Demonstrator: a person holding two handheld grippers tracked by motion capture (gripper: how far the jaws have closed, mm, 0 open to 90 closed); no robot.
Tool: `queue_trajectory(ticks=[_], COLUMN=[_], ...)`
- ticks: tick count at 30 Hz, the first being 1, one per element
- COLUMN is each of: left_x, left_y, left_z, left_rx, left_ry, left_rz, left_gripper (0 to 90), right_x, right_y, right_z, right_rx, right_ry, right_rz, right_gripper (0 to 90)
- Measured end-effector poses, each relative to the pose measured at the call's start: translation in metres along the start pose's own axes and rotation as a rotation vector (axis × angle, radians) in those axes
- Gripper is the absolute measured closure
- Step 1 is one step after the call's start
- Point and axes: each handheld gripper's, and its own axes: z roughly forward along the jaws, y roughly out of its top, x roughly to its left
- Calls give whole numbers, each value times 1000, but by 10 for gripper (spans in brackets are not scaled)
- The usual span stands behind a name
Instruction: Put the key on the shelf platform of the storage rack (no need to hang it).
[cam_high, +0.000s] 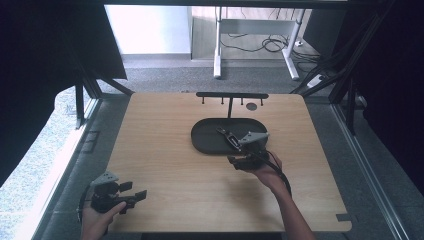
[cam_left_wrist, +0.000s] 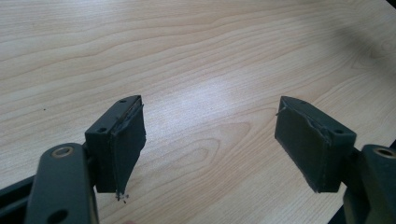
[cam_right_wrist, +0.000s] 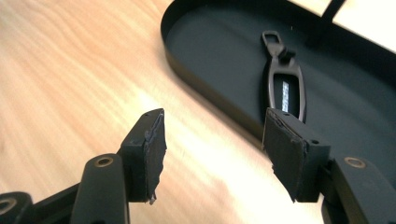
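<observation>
While lying in the one black tray (cam_high: 205, 142) at the table's (cam_high: 165, 185) centre, a single dark key fob (cam_right_wrist: 284, 91) sits just past the right gripper (cam_right_wrist: 212, 149), jaws apart and empty, at 5 o'clock of the tray. Left gripper (cam_left_wrist: 210, 140) at 7 o'clock, jaws wide, empty. One rack (cam_high: 231, 95) at 12 o'clock, pegs hard to count.

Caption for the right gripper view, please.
Right gripper, jaws open and empty, beside the black oval tray holding a dark key fob.
</observation>
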Motion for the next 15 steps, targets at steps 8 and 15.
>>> queue_trajectory(ticks=[8,15], left_x=[-2,-3], left_y=[-1,0], left_z=[4,5], left_rx=[12,16], left_ry=[-1,-4], left_rz=[4,11], left_gripper=[247,247], right_x=[-2,-7], right_y=[-39,-50], right_z=[-18,-25], right_rx=[-5,-15], right_ry=[4,-16], right_rz=[25,43], right_gripper=[393,394])
